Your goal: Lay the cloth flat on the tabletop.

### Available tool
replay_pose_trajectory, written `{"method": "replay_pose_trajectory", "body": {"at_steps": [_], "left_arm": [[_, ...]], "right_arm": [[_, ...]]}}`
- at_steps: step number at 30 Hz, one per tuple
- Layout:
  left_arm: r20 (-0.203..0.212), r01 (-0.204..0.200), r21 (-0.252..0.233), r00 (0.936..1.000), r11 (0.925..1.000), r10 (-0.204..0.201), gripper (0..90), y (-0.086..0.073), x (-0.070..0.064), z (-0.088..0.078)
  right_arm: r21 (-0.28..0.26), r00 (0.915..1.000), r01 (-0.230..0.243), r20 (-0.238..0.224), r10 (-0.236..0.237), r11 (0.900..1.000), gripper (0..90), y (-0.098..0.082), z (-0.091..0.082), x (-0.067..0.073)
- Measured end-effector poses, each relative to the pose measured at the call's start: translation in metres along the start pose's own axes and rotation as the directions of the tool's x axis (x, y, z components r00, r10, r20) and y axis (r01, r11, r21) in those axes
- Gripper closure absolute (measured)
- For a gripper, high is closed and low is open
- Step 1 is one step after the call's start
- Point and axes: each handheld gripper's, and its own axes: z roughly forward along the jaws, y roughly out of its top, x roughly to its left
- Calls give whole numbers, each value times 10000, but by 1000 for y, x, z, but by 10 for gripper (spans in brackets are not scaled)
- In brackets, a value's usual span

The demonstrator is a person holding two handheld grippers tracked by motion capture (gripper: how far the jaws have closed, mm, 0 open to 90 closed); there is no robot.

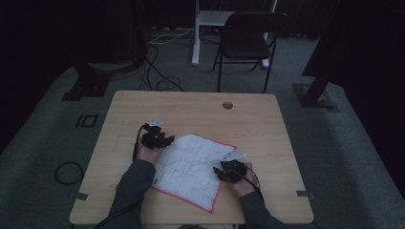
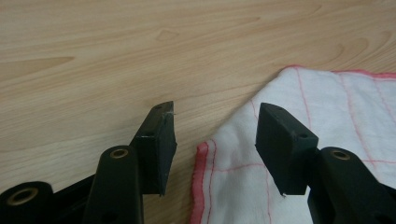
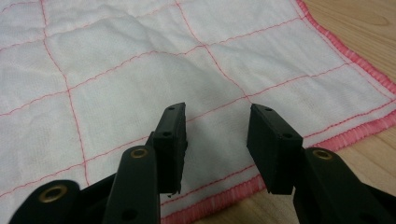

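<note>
My left claw point(image 1: 165, 140) hangs with its jaws apart and nothing between the pads, over the cloth's point(image 1: 191, 169) far left corner, where bare wood shows just beyond the hem. My right claw point(image 1: 220, 171) is spread wide too, gripping nothing, poised low over the cloth near its right hem. The cloth lies flat on the tabletop point(image 1: 253, 119), nearer the near edge than the far one and turned askew, one corner pointing toward the near edge. It is white, soft and slightly rumpled, quilted by thin red stitching into squares and bound all round in a red overlocked hem. The tabletop is pale wood grain with rounded corners and a small round grommet point(image 1: 228, 105) near its far edge. Beyond that edge a dark folding chair point(image 1: 248, 40) stands on grey carpet, with loose cables point(image 1: 160, 78) trailing across the floor. Nothing lies between either claw and the cloth.
</note>
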Motion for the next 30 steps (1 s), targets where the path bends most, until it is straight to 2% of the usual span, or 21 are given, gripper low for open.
{"method": "replay_pose_trajectory", "body": {"at_steps": [2,4,9,10,11,12,14,17,21,25,28,30], "left_arm": [[-67,141,170,9999,9998,-140,482,0,2,4],[34,308,253,9995,9992,-309,484,-2,3,7],[220,150,468,9996,9988,-160,521,-7,-1,11],[269,228,454,9994,9987,-240,559,-7,-2,11],[288,282,488,9991,9984,-296,650,-7,-2,11],[199,239,533,9995,9983,-250,650,-7,-4,11],[179,195,529,9996,9984,-205,758,-8,-6,9],[475,327,265,9983,9991,-339,833,-9,-7,1],[724,-154,-137,9972,9998,164,854,-12,-20,-12],[1093,-767,-576,9906,9954,826,854,-19,-40,-23],[1355,-1372,-715,9800,9880,1459,854,-27,-59,-28],[1480,-2021,-692,9664,9769,2104,853,-35,-76,-31]], "right_arm": [[3,10000,11,-3,-11,10000,572,0,0,-1],[7,10000,38,13,-38,10000,571,-1,-1,-1],[45,10000,52,19,-53,10000,571,-1,-1,-2],[66,10000,94,17,-94,9999,571,-1,-1,-3],[91,9999,120,27,-120,9999,571,-1,-2,-4],[91,9999,120,27,-120,9999,571,-1,-2,-4],[100,9999,121,58,-122,9999,571,-1,-2,-6],[87,9999,39,115,-40,10000,571,-2,-3,-9],[64,9994,-66,343,64,10000,570,-5,-5,-17],[54,9988,-159,466,156,9999,570,-7,-7,-22],[41,9982,-268,530,266,9996,570,-9,-8,-26],[45,9980,-317,552,314,9995,570,-9,-8,-27]]}}
